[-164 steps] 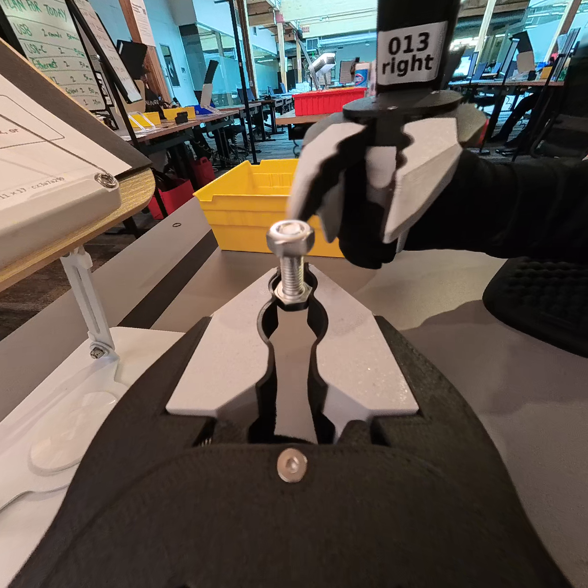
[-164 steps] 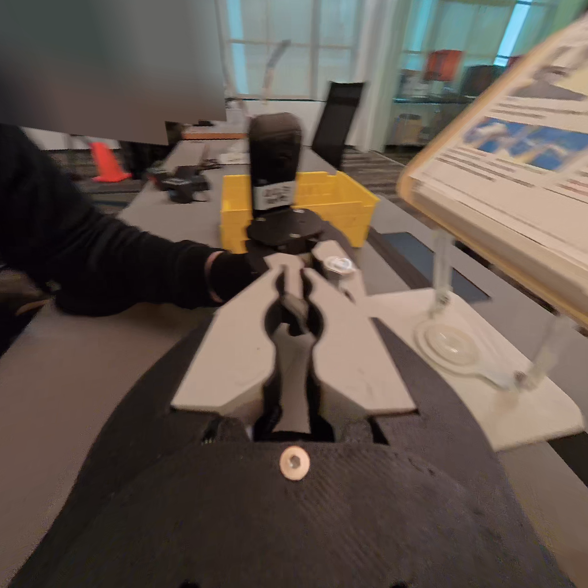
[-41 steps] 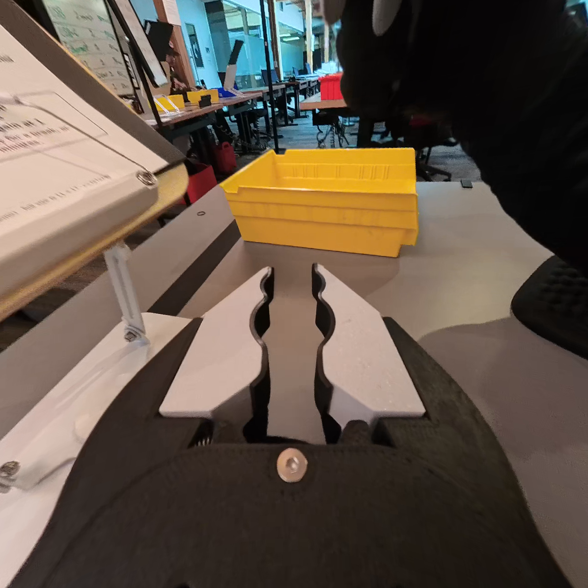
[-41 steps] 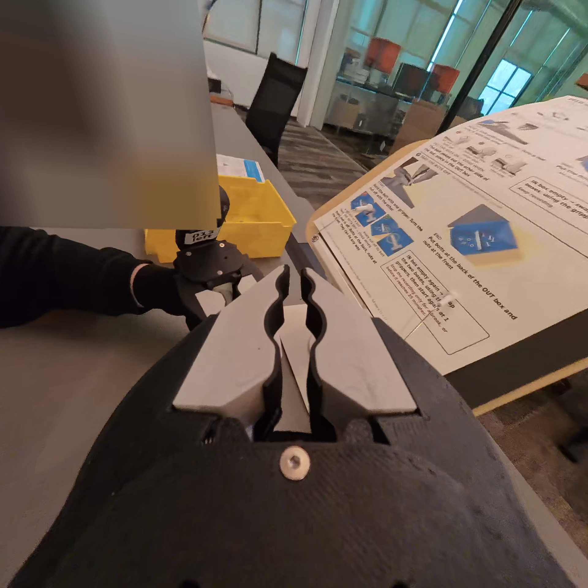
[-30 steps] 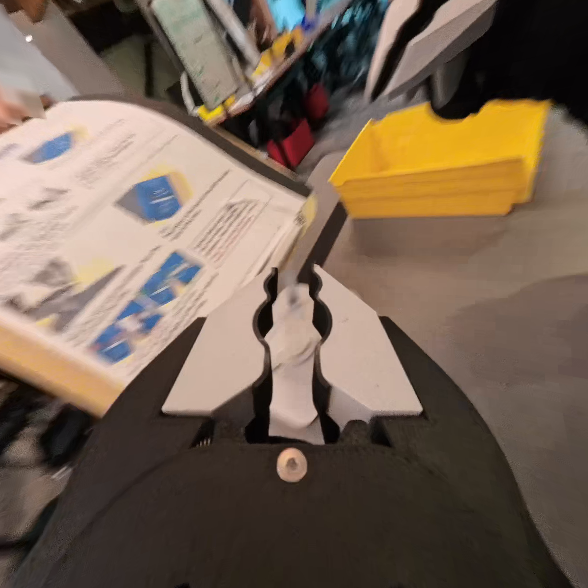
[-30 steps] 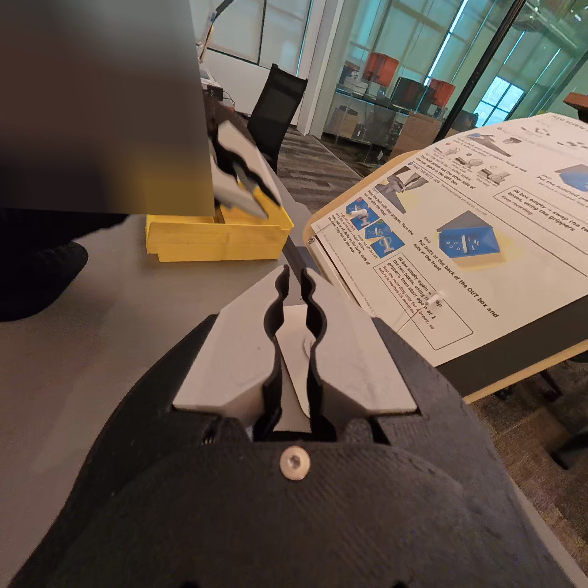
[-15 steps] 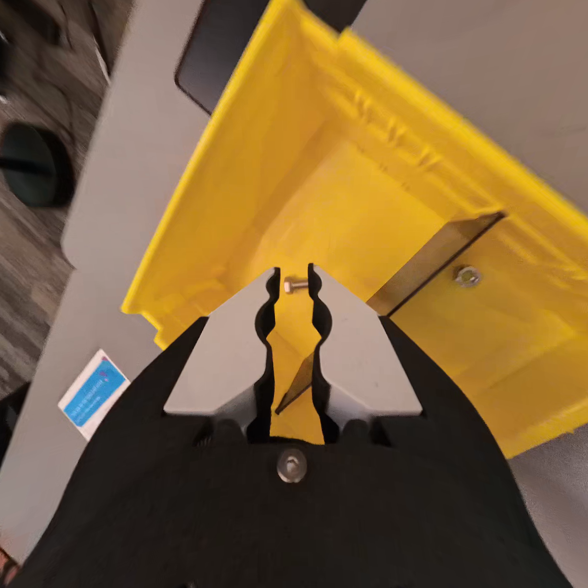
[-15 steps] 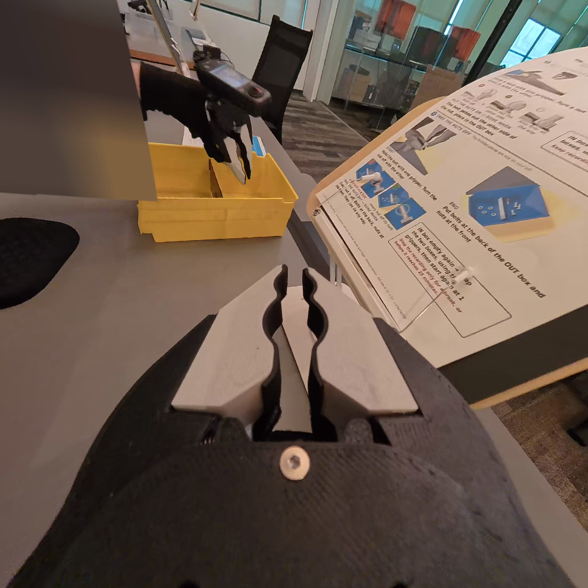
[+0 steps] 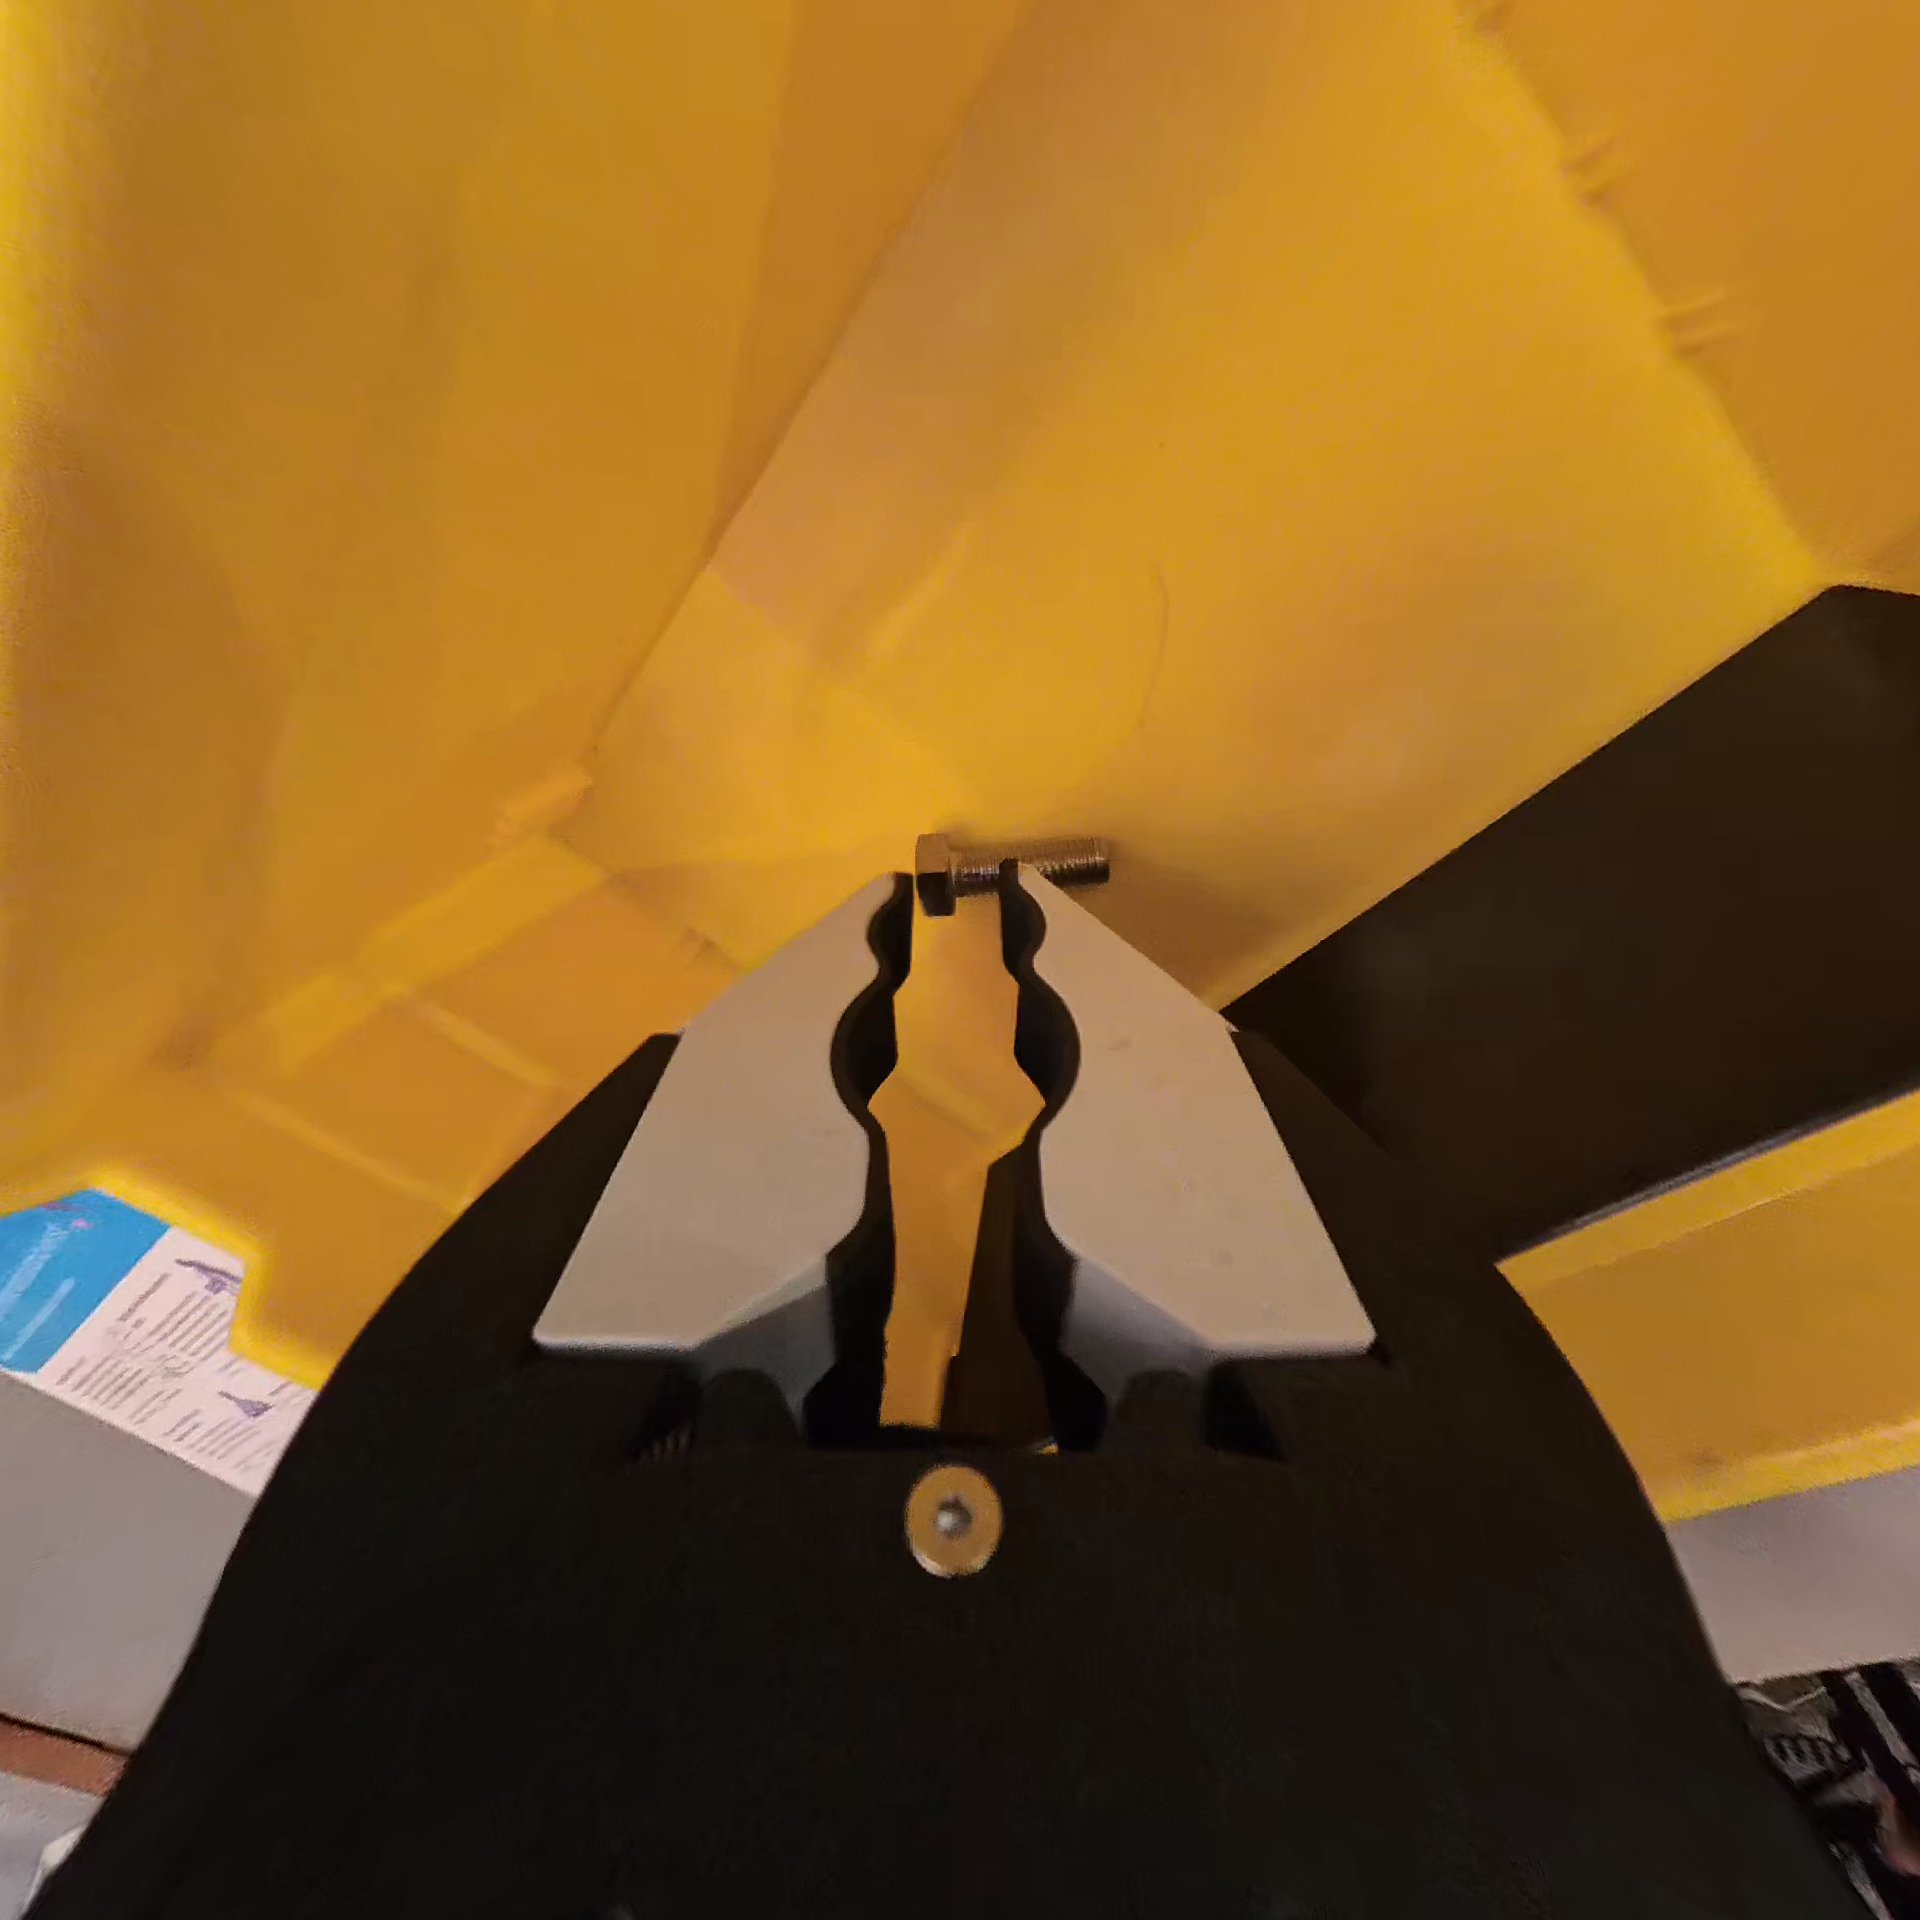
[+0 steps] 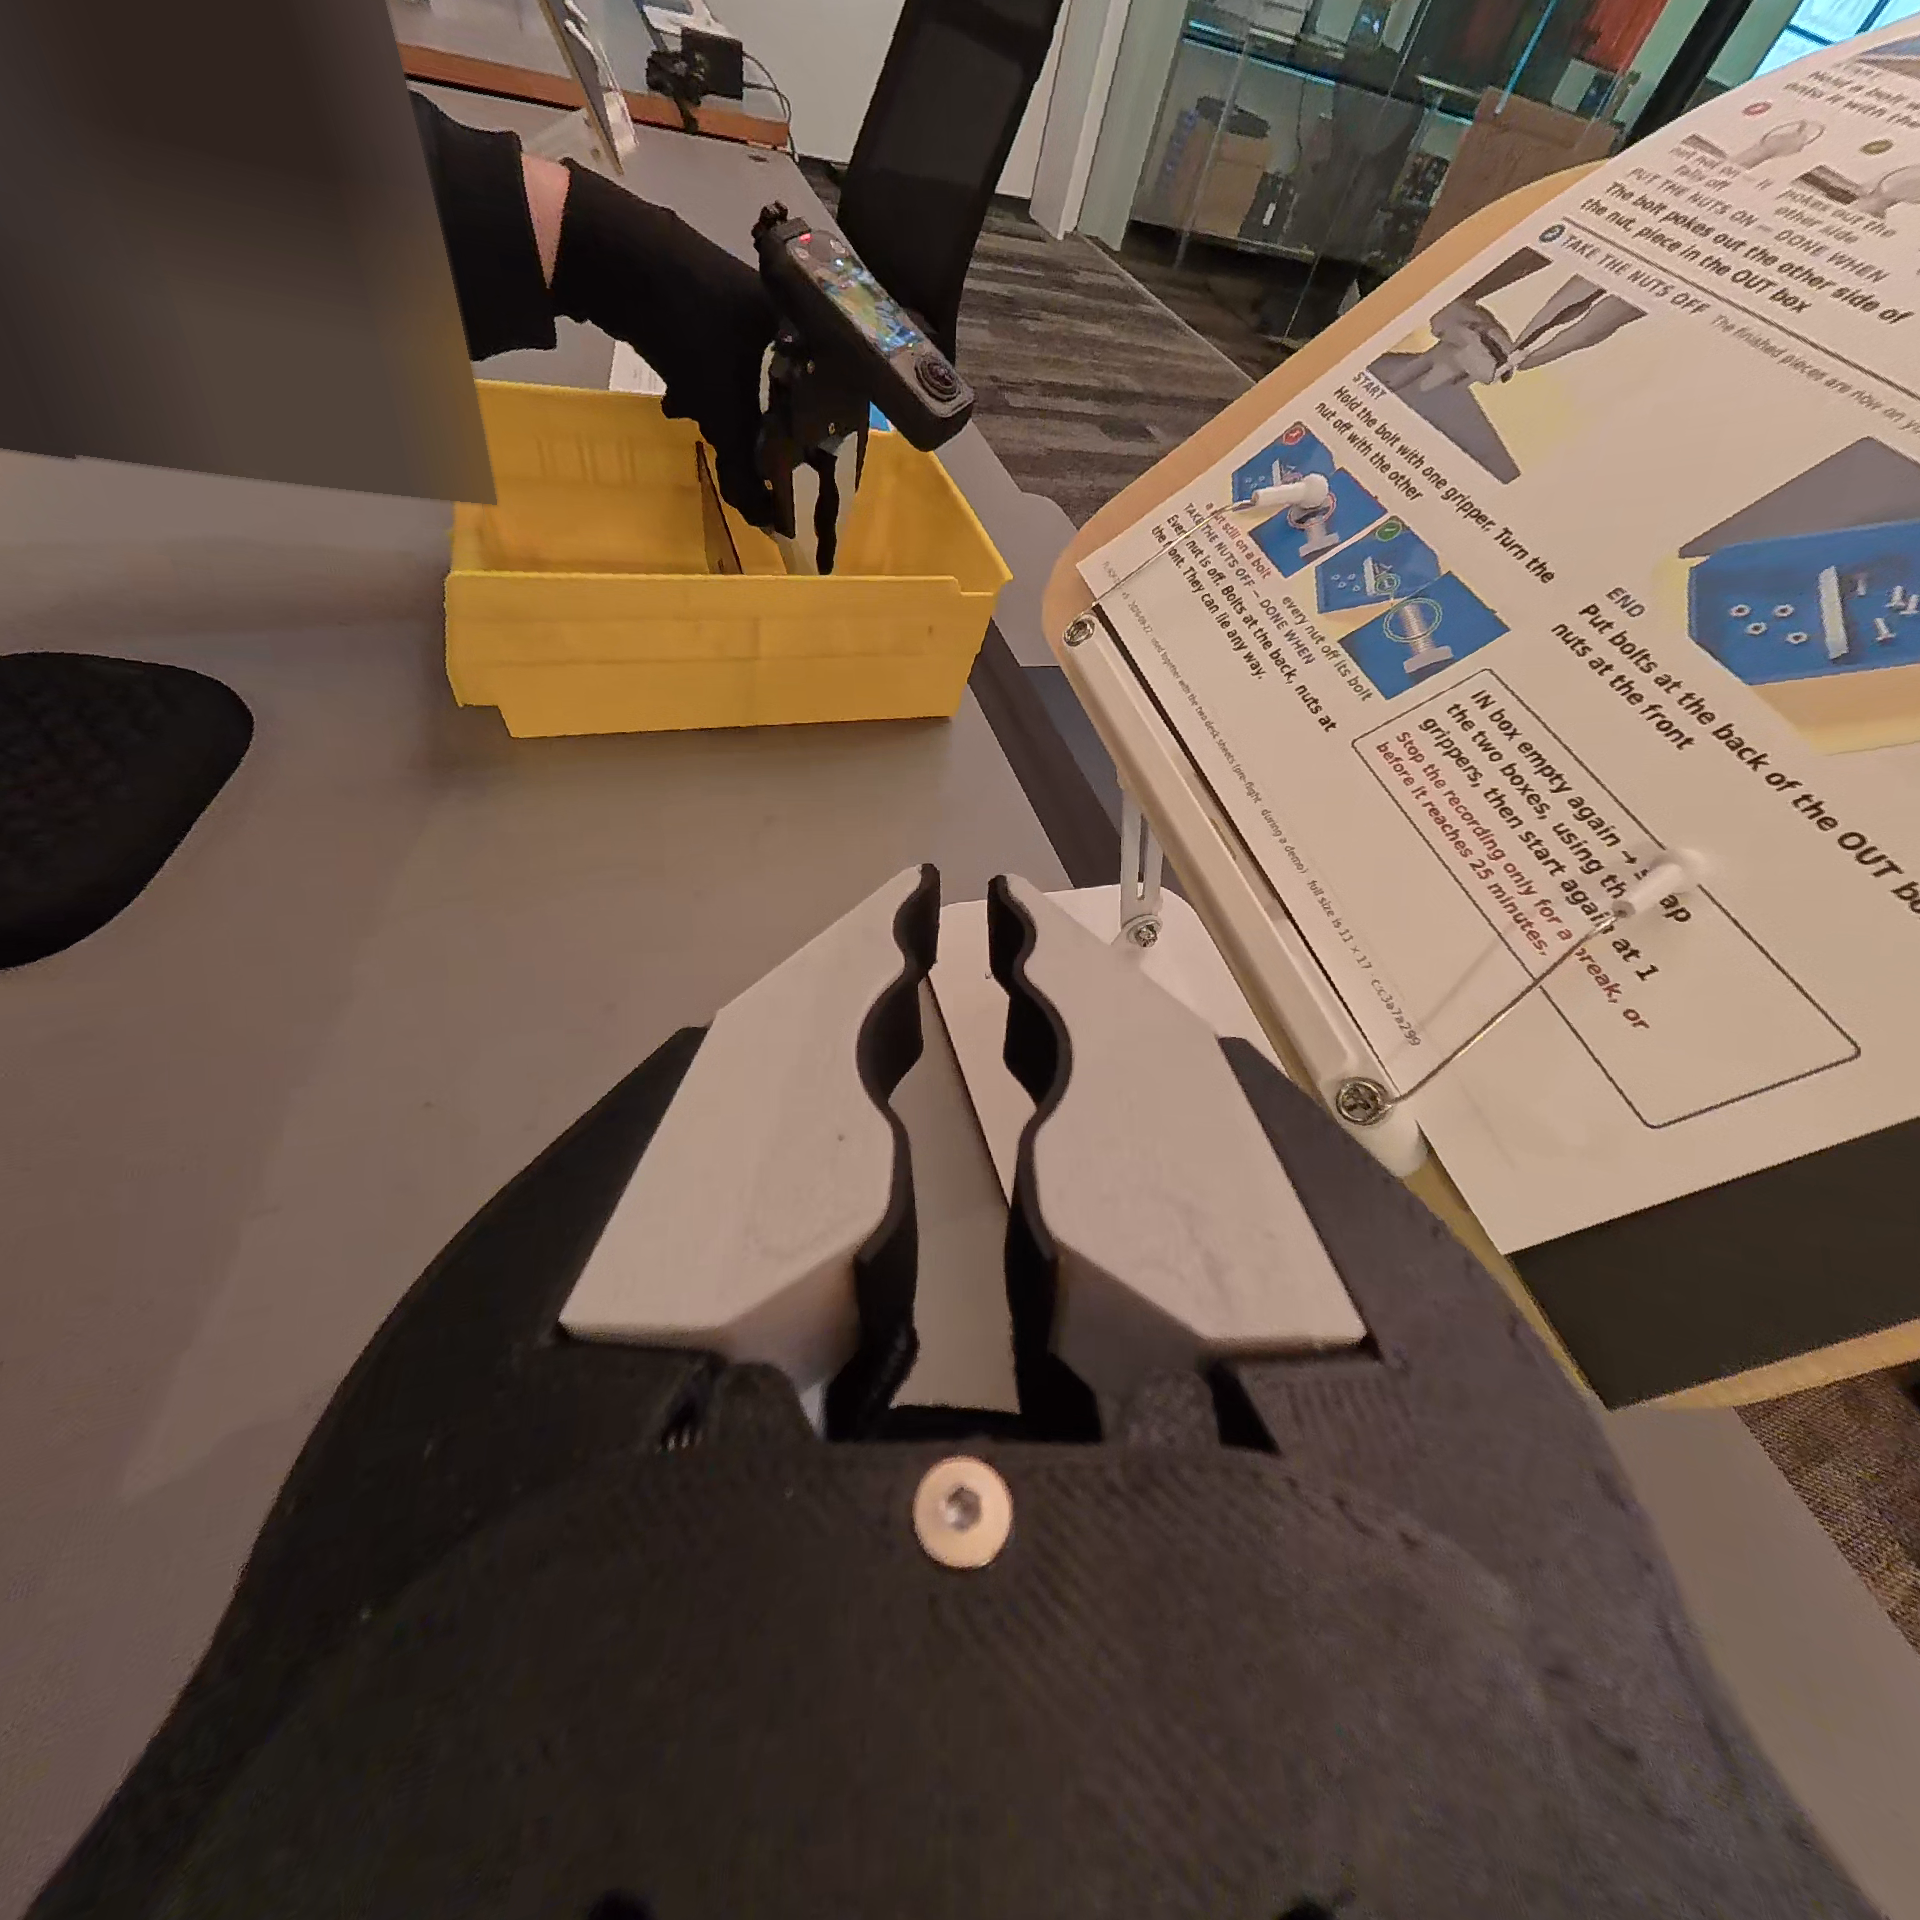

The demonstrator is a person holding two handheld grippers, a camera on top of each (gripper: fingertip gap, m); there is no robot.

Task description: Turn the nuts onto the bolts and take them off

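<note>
One bolt (image 9: 1006, 864) lies at frame centre in the yellow bin (image 9: 1143, 416), left gripper (image 9: 956, 888) tips narrowly parted around it. Right gripper (image 10: 961, 894) narrowly parted, empty, lower centre.

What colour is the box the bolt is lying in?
Yellow. The bin shows best in the right wrist view; the bolt lies inside.

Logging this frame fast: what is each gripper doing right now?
Left gripper: open, tips down in the yellow bin at the lying bolt, not yet clamped.
Right gripper: open, holding nothing, above the grey table.
</note>
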